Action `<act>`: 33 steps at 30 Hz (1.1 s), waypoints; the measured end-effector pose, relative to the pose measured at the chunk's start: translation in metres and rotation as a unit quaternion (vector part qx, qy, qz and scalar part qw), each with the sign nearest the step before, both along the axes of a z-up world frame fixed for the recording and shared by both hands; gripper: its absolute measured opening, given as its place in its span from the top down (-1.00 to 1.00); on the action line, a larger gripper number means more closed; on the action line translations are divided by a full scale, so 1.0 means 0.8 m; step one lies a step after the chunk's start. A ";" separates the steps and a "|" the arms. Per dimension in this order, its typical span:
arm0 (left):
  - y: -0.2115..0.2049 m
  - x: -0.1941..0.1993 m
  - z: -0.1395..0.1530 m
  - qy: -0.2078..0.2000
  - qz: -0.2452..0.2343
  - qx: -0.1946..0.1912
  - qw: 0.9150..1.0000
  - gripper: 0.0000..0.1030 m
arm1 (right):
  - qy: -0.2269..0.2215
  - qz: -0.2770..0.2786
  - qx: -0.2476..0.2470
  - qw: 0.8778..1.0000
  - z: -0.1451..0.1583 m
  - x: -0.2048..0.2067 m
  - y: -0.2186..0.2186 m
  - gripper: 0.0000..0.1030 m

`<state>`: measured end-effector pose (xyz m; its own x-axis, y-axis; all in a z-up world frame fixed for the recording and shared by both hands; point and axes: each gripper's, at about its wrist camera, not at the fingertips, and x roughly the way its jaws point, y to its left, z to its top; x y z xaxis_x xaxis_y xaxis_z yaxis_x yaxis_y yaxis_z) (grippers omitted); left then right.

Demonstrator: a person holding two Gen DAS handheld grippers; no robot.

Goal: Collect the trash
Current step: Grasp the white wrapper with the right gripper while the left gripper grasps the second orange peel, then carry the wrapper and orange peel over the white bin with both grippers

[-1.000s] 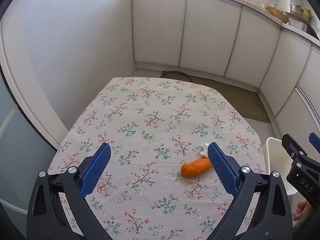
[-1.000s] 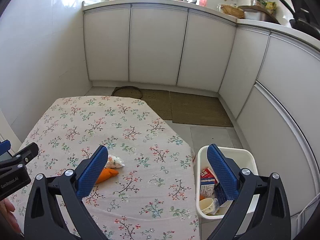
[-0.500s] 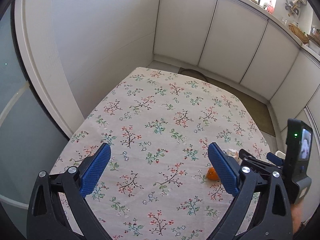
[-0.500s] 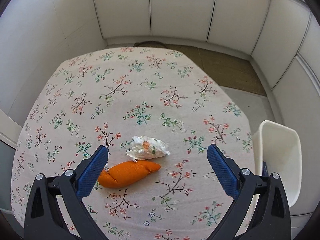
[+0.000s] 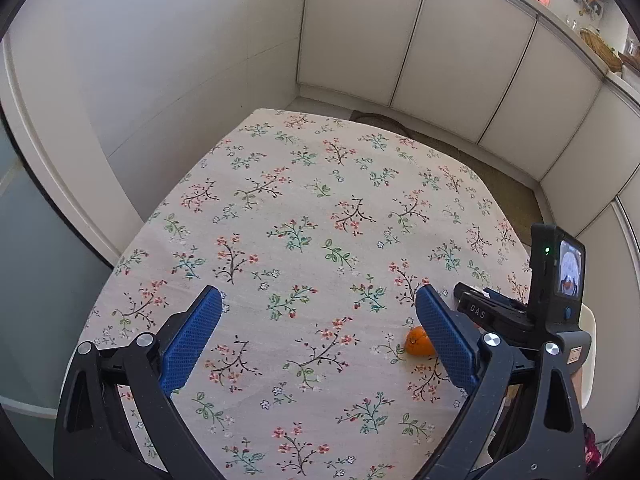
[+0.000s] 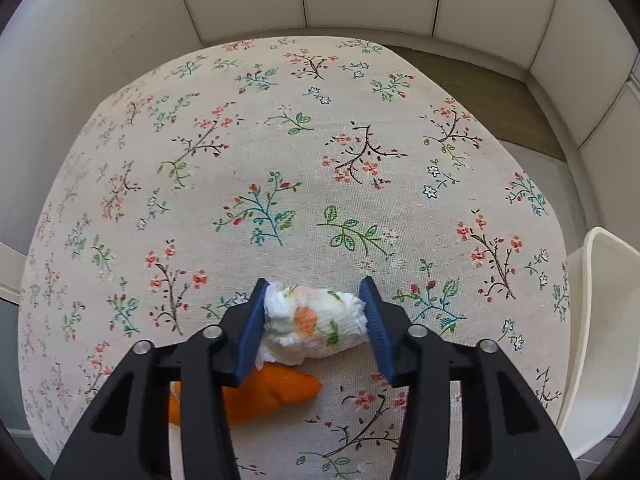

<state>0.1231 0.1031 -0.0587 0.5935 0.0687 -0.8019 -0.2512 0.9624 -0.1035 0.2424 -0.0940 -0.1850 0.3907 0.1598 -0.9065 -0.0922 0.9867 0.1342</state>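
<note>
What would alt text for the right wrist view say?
Blue-padded right tongs, just closing, press both sides of a crumpled printed tissue on a floral tablecloth. An orange peel lies just nearer the camera; a white bin stands at the right edge.

Left wrist view looks from above the near edge of the floral tablecloth (image 5: 304, 216), tilted down and forward toward the white cabinets (image 5: 460, 60) at 12 to 2 o'clock — mid-distance, most of the cloth visible. Right wrist view sits much closer, pitched steeply down onto the cloth, cabinets only a strip at 12 o'clock. Shared — the cloth, the orange piece (image 5: 418, 343), the white bin (image 6: 600, 320) at 3 o'clock; the left view also catches the right gripper (image 5: 464, 298) at 4 o'clock.
</note>
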 end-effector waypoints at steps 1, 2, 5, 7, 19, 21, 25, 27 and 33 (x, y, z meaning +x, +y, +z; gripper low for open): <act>-0.005 0.003 -0.003 0.004 -0.003 0.000 1.000 -0.82 | 0.001 0.001 0.008 1.000 0.003 -0.002 -0.003 0.16; -0.010 0.005 -0.007 0.008 -0.007 0.001 1.000 -0.82 | -0.003 0.001 0.007 1.000 0.006 -0.005 -0.005 0.17; -0.029 0.014 -0.018 0.026 -0.034 0.005 0.999 -0.82 | -0.015 -0.012 0.017 1.000 0.022 -0.014 -0.022 0.17; -0.051 0.024 -0.031 0.049 -0.078 0.013 0.996 -0.82 | -0.026 -0.032 0.035 0.999 0.040 -0.018 -0.044 0.17; -0.184 0.061 -0.110 0.111 -0.277 0.124 0.946 -0.75 | -0.093 -0.105 0.119 0.983 0.137 -0.072 -0.169 0.16; -0.189 0.066 -0.123 0.123 -0.284 0.126 0.943 -0.64 | -0.093 -0.106 0.124 0.982 0.139 -0.076 -0.177 0.16; -0.187 0.071 -0.148 0.150 -0.291 0.126 0.937 -0.03 | -0.091 -0.102 0.128 0.982 0.140 -0.080 -0.183 0.16; -0.179 0.071 -0.146 0.146 -0.285 0.103 0.942 0.15 | -0.091 -0.098 0.130 0.982 0.142 -0.082 -0.183 0.16; -0.139 0.074 -0.127 0.140 -0.227 0.028 0.963 0.61 | -0.097 -0.078 0.127 0.984 0.148 -0.087 -0.168 0.15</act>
